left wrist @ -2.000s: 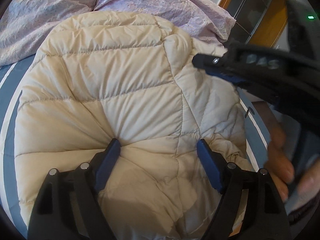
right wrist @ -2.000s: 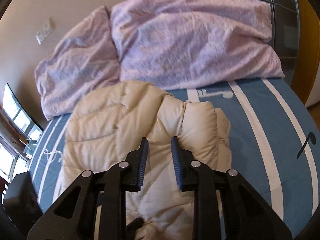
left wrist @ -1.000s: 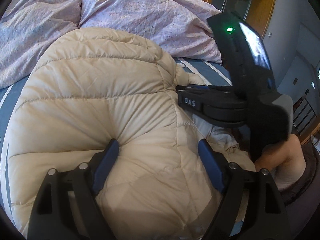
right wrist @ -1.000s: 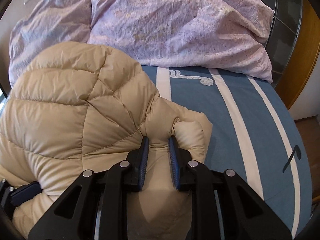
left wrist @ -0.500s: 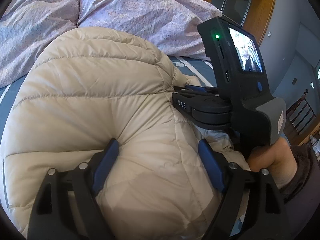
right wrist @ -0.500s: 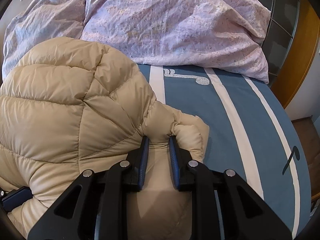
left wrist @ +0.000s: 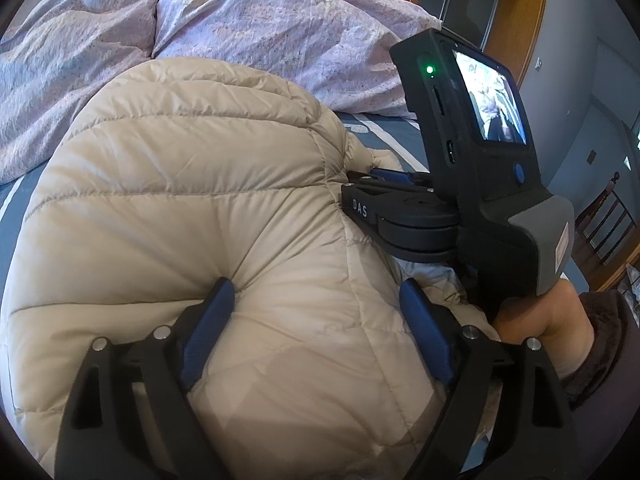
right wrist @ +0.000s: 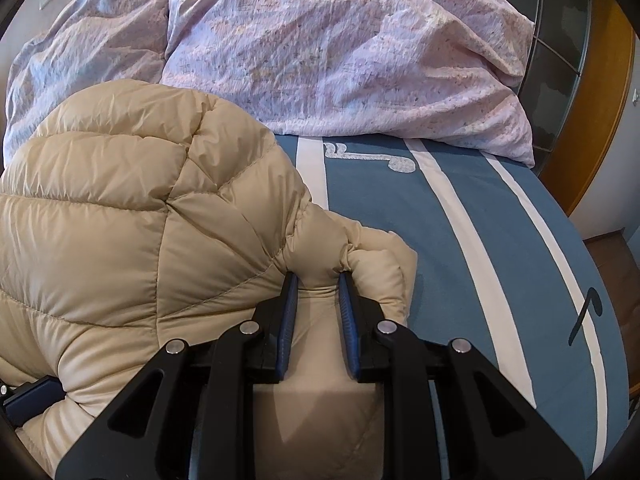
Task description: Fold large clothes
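Item: beige jacket (right wrist: 132, 240), bunched in a mound on the bed (right wrist: 472, 248) below the pillows (right wrist: 344, 52); right claw (right wrist: 318, 300) narrow, pinching a fold; left claw (left wrist: 316, 320), just widened slightly, straddles thick padding, since lifted forward mid-fold.

My puffy beige quilted down jacket (left wrist: 192, 208) sits bunched and humped on the blue white-striped bedsheet (right wrist: 460, 240), bulk toward the lilac pillows (right wrist: 340, 48).
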Motion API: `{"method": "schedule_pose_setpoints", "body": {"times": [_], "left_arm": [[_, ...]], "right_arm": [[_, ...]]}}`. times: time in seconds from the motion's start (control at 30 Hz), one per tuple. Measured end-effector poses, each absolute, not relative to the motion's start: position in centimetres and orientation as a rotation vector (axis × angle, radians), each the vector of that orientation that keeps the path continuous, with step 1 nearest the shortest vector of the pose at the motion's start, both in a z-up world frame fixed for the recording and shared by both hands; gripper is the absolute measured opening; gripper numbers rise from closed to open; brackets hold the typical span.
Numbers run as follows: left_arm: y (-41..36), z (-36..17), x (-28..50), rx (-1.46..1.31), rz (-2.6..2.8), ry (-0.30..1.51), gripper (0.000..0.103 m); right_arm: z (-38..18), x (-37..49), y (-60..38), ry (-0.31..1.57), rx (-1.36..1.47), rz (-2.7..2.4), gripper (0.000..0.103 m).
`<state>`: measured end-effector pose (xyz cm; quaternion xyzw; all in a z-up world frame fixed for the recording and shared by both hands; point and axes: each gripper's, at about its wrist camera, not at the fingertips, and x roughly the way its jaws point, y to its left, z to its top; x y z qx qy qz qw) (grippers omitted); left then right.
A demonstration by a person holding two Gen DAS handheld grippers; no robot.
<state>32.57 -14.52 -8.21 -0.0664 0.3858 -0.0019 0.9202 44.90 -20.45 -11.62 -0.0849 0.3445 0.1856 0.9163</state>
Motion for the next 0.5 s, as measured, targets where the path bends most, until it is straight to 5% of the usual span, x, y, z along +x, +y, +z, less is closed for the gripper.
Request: {"method": "schedule_pose_setpoints", "body": {"times": [0.5], "left_arm": [[-14.64,-8.29,32.47,-0.137,-0.004,0.792,0.084]], "right_arm": [[-11.59,44.91,-20.13,0.699,-0.199,0.364,0.022]]}}
